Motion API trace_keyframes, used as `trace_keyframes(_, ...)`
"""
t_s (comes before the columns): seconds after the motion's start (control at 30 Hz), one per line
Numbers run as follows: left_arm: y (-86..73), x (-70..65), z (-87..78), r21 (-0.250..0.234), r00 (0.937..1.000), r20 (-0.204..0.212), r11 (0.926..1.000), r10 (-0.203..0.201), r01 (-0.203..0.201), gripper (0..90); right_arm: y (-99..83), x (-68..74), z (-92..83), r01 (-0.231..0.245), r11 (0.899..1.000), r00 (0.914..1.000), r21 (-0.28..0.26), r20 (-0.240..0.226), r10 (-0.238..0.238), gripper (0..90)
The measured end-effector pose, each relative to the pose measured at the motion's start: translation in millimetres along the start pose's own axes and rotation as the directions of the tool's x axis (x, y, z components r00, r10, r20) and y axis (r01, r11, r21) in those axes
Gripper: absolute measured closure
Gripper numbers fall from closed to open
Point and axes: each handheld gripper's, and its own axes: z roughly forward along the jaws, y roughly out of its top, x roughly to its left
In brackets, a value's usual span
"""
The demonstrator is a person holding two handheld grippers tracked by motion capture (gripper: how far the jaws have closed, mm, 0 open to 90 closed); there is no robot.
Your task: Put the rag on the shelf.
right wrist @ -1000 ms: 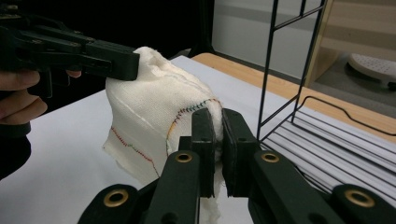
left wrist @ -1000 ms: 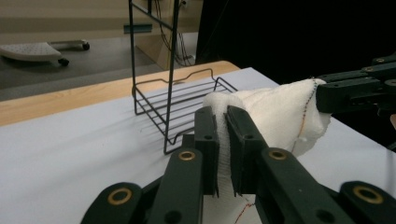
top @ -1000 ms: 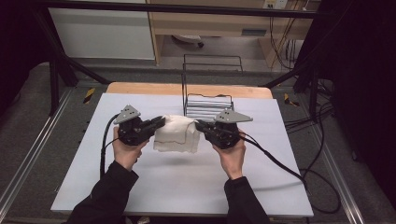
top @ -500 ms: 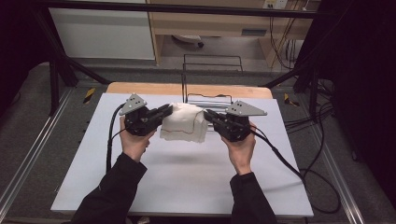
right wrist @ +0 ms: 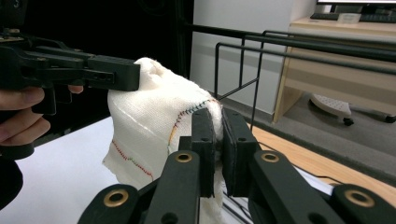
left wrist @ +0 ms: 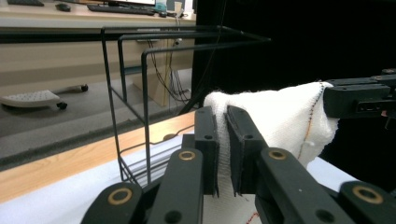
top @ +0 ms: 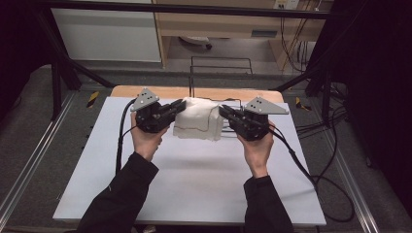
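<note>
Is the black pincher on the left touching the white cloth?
Touching. In the left gripper view, the left hand-held gripper has its jaws pinched shut on a fold of the white cloth.

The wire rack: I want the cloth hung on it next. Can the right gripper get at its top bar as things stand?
Probably yes, though not freely. The right gripper is shut on the white cloth, whose other end the left gripper grips. The wire rack stands just beyond with nothing between, so both would likely have to go together.
</note>
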Motion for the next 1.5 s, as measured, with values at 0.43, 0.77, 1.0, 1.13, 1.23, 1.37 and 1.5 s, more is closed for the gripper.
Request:
trace_keyframes(0.43, 23.1, -7.5, 14.3, -0.041, 0.9998, -0.006, 0.999, 0.018, -0.018, 82.5, 21.0, -12.9, -8.9, 0.013, 0.999, 0.9992, -0.04, 0.039, -0.011, 84.8)
trace_keyframes(0.77, 43.1, -12.3, 23.1, -0.065, 0.9993, -0.014, 0.9973, 0.033, -0.034, 82.6, 34.9, -21.7, -14.3, 0.016, 0.997, 0.998, -0.076, 0.062, -0.011, 84.8)
trace_keyframes(1.0, 56.3, -14.9, 29.2, -0.079, 0.9987, -0.023, 0.9958, 0.044, -0.046, 82.6, 48.4, -27.7, -15.8, 0.025, 0.995, 0.9962, -0.097, 0.086, -0.017, 84.8)
trace_keyframes(1.13, 64.3, -14.4, 31.2, -0.093, 0.9989, -0.023, 0.9947, 0.042, -0.044, 82.6, 56.0, -31.5, -15.3, 0.022, 0.993, 0.9955, -0.113, 0.094, -0.012, 84.8)
trace_keyframes(1.23, 70.5, -14.0, 32.7, -0.103, 0.9986, -0.028, 0.9936, 0.045, -0.048, 82.6, 61.9, -33.8, -14.5, 0.023, 0.992, 0.9948, -0.122, 0.101, -0.01, 84.8)
trace_keyframes(1.37, 80.7, -12.9, 35.1, -0.113, 0.9982, -0.035, 0.9923, 0.048, -0.051, 82.6, 70.9, -36.3, -13.0, 0.03, 0.99, 0.9938, -0.135, 0.111, -0.015, 84.8)
trace_keyframes(1.5, 91.9, -12.6, 37.2, -0.12, 0.9974, -0.042, 0.9908, 0.058, -0.063, 82.6, 79.5, -41.0, -11.0, 0.029, 0.989, 0.9925, -0.146, 0.122, -0.012, 84.9)
